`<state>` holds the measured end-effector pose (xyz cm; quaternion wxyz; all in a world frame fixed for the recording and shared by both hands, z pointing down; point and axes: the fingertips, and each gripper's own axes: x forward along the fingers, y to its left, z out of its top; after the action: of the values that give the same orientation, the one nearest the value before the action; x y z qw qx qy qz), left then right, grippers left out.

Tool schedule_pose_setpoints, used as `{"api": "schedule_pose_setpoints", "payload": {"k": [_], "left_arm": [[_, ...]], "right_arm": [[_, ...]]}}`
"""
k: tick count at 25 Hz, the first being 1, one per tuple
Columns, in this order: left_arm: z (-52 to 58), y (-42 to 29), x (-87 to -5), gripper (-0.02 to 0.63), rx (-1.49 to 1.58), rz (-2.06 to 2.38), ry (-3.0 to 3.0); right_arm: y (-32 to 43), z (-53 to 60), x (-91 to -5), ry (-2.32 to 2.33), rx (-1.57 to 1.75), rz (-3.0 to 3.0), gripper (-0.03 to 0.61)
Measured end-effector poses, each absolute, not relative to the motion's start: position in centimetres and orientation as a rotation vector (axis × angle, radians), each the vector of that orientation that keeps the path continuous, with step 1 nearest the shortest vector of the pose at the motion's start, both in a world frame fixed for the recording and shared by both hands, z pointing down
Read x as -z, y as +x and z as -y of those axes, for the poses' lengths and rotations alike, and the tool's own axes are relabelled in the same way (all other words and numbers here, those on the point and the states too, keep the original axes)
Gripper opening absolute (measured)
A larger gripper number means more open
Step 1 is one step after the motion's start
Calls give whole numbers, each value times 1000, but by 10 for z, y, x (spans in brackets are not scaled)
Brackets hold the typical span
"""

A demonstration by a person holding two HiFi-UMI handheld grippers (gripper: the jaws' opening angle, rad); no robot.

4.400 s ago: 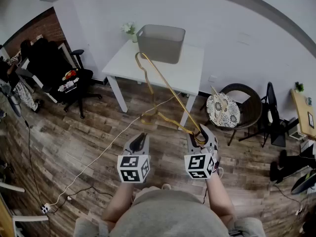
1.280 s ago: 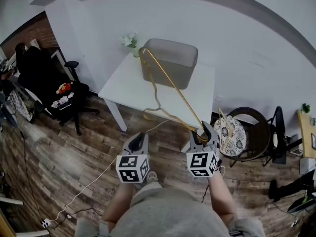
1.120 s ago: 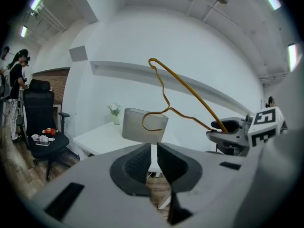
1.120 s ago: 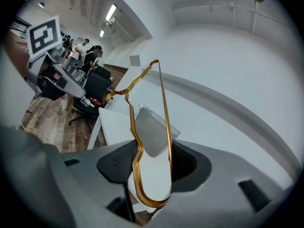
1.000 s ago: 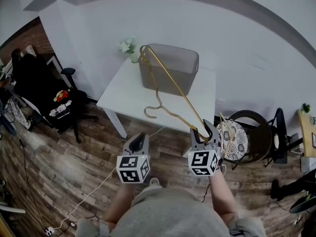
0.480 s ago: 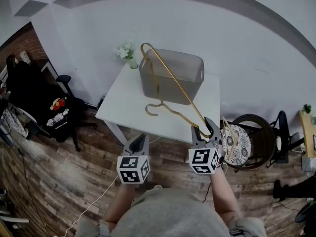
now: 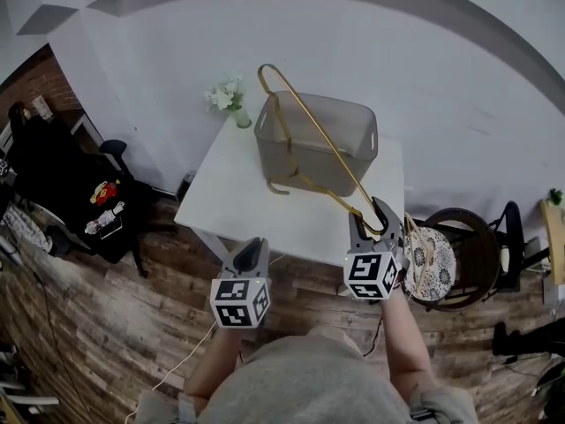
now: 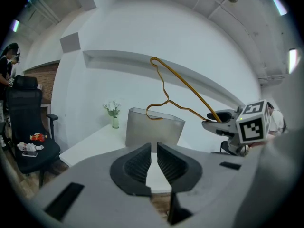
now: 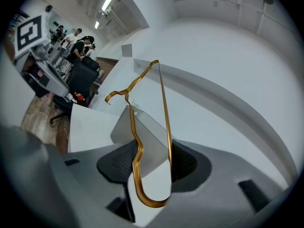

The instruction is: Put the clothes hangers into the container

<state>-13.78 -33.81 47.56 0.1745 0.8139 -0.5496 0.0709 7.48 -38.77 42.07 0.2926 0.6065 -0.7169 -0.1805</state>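
Currently the right gripper [image 7: 378, 217] is clamping the gold hanger's [image 9: 151, 204] end. The left gripper's [image 8: 154, 152] jaws are sitting together, empty. The container [image 7: 305, 148] is standing at the table's [image 7: 225, 197] far edge.

Head cam: overhead, steeply down, table [image 7: 234, 184] ahead. Gripper cams sit just behind their own jaws, facing forward near level (wide-angle); all three views share the container [image 7: 318, 144].
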Motion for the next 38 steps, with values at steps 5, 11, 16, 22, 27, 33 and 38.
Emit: {"api": "schedule_pose_setpoints", "payload": {"k": [5,11,16,22,27,33,38], "left_arm": [[353,-142,-478,37,-204,1561,2292],[378,-147,-483,37,-189,1584,2272],[408,-145,-479,37,-171,1605,2265],[447,-138,-473,37,-162,1609,2271],[473,-132,-468,37,-157,1606,2276],[491,-131,-468,37,-158,1612,2265],[499,-132,-470,37,-161,1614,2254]], "right_arm": [[74,419,-413,1607,499,1903,196],[78,458,-416,1597,484,1901,196],[88,494,-415,1587,471,1892,196],[98,535,-414,1556,448,1883,196],[105,562,-418,1516,403,1869,196],[109,584,-423,1472,383,1856,196],[111,595,-431,1428,371,1827,196]]}}
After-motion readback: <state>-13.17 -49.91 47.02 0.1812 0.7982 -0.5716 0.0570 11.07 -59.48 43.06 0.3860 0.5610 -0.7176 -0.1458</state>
